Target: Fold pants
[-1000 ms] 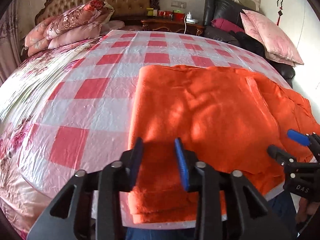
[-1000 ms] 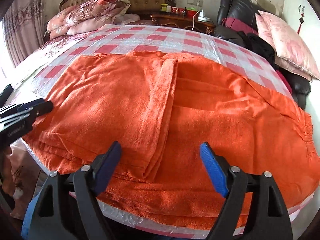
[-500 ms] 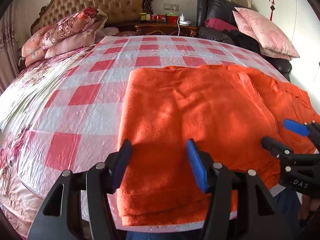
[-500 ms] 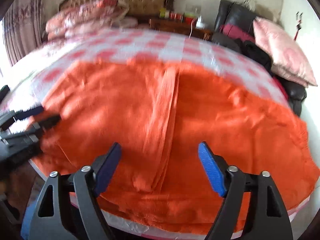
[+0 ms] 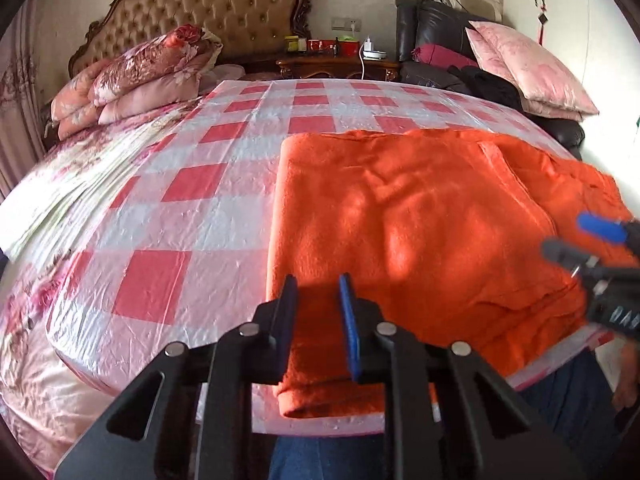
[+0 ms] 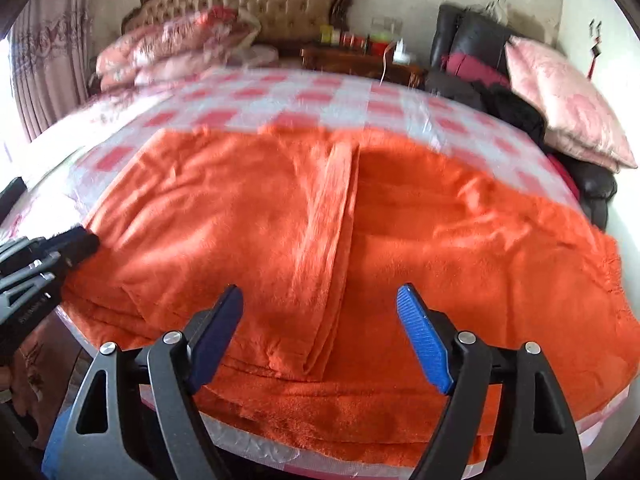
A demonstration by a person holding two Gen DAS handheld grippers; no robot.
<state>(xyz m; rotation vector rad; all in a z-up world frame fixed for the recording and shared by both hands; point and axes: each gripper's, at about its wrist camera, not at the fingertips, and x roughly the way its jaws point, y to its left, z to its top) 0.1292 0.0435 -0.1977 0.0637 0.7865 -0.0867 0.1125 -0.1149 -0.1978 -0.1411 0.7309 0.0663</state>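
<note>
The orange fleece pants (image 5: 420,232) lie partly folded on the bed near its front edge; they also show in the right wrist view (image 6: 320,232). A folded edge runs down their middle. My left gripper (image 5: 318,300) sits at the near left corner of the pants with its jaws narrowed around the fabric edge, a small gap left between them. My right gripper (image 6: 320,312) is wide open just above the folded edge at the front. Each gripper shows in the other's view: the right one (image 5: 588,240) and the left one (image 6: 60,248).
The bed is covered with a red and white checked plastic sheet (image 5: 224,184). Floral quilts (image 5: 136,76) are stacked at the back left. A nightstand (image 5: 340,64) and a black sofa with pink pillows (image 5: 524,68) stand behind.
My left gripper opened wider half a second ago, then narrowed over the left corner of the pants. The right gripper stayed open and shifted slightly; its view is blurred by motion.
</note>
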